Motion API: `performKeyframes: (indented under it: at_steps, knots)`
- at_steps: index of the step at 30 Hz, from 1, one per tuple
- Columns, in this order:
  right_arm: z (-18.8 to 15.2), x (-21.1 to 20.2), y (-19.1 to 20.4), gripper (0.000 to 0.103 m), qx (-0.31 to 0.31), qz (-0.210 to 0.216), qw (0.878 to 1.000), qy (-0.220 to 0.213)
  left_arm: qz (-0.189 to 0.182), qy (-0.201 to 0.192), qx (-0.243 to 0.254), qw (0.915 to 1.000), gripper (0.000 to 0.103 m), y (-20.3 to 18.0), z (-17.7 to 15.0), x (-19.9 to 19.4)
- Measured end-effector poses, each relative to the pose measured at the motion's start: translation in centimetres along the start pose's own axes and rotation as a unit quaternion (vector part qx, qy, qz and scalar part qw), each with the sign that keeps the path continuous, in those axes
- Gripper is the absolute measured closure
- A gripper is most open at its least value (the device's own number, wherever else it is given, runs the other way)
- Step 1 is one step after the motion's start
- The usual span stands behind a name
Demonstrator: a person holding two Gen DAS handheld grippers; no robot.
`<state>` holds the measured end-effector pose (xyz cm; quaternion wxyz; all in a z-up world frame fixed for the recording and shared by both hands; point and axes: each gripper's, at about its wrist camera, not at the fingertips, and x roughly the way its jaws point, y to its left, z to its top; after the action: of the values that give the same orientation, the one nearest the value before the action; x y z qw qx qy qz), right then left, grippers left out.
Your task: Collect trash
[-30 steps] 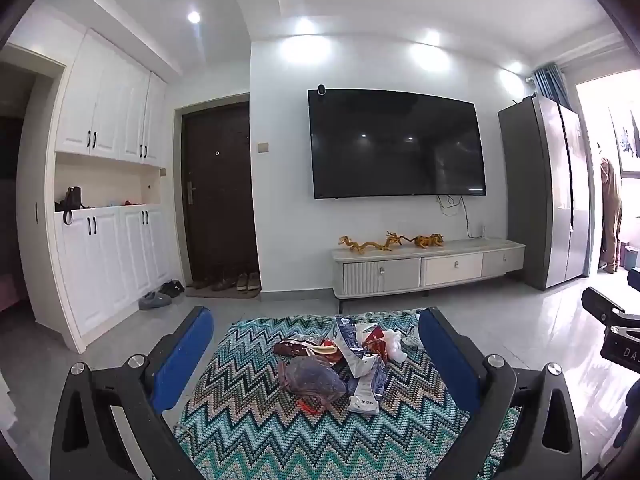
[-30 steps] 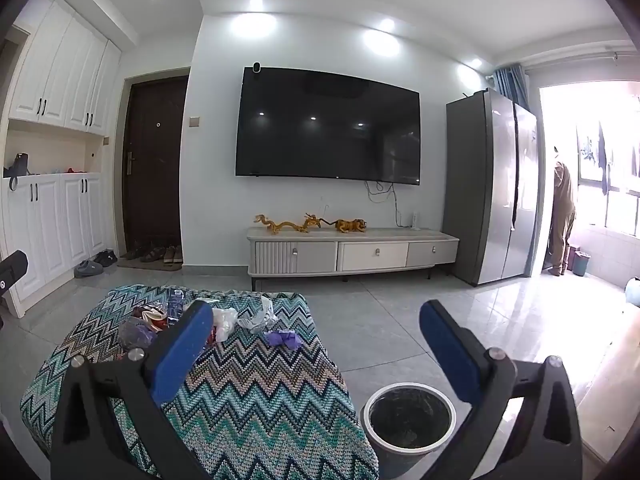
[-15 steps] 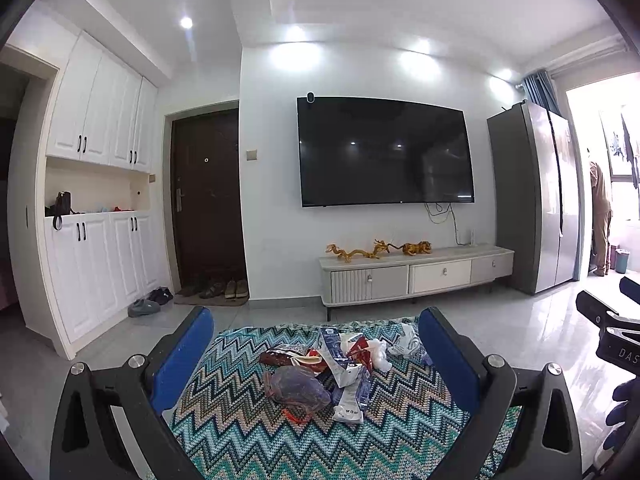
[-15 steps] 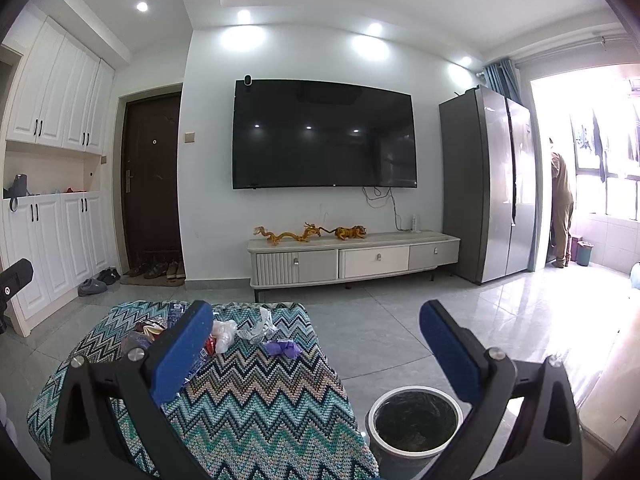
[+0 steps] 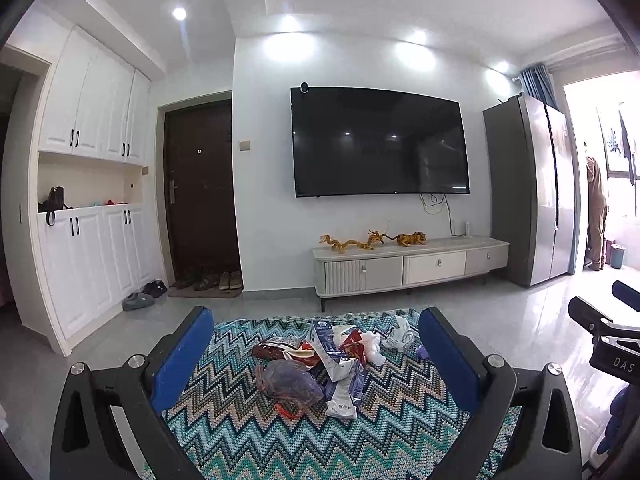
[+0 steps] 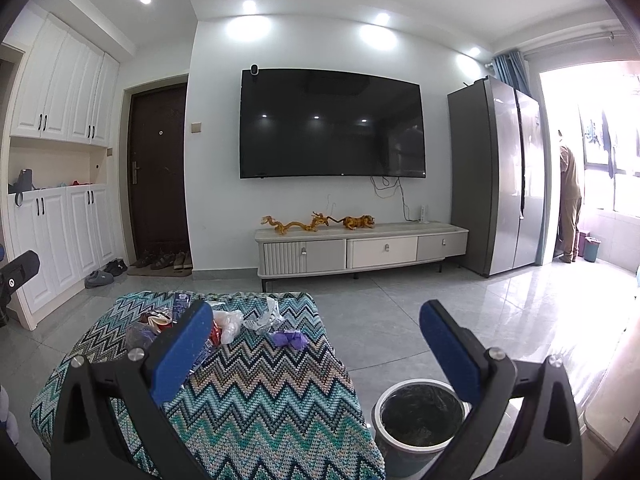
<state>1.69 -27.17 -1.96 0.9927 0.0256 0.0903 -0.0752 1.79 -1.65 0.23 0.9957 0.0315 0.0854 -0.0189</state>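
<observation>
Both of your grippers are spread wide and empty: left gripper (image 5: 316, 356) frames the trash pile (image 5: 320, 356) heaped mid-surface on the zigzag cloth (image 5: 256, 432), which suggests you are lining up a first pick. Your right gripper (image 6: 316, 350) hangs over the cloth's edge (nothing between its pads). Only its view shows the bin (image 6: 418, 412) on the floor just beside the surface.
</observation>
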Motion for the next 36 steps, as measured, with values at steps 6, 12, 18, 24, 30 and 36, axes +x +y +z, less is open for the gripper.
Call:
performKeyframes:
  at_steps: [6,12,18,24,30,36]
  knots:
    - [-0.1,-0.7,-0.4,0.0,0.003,-0.001,1.0,-0.002,0.009,-0.001,0.009,0.9999,0.0,-0.6,0.5,-0.9]
    - [0.5,-2.0,0.1,0.0,-0.002,0.006,1.0,-0.015,0.023,-0.001,0.005,0.9997,0.0,0.0,0.6,-2.0]
    - [0.8,-2.4,0.6,0.0,-0.007,0.014,1.0,-0.019,0.039,-0.01,-0.002,0.9992,0.0,0.9,0.8,-2.5]
    - [0.7,-2.6,0.8,0.0,-0.009,0.02,0.999,-0.023,0.051,-0.016,-0.011,0.9985,0.0,1.6,0.7,-2.8]
    - [0.9,-3.1,0.9,0.0,-0.013,0.025,0.999,-0.029,0.054,-0.024,-0.016,0.9982,0.0,2.1,0.9,-3.4]
    - [1.2,-3.7,0.9,0.0,-0.015,0.029,0.999,-0.037,0.056,-0.027,-0.008,0.998,0.0,2.1,1.2,-4.0]
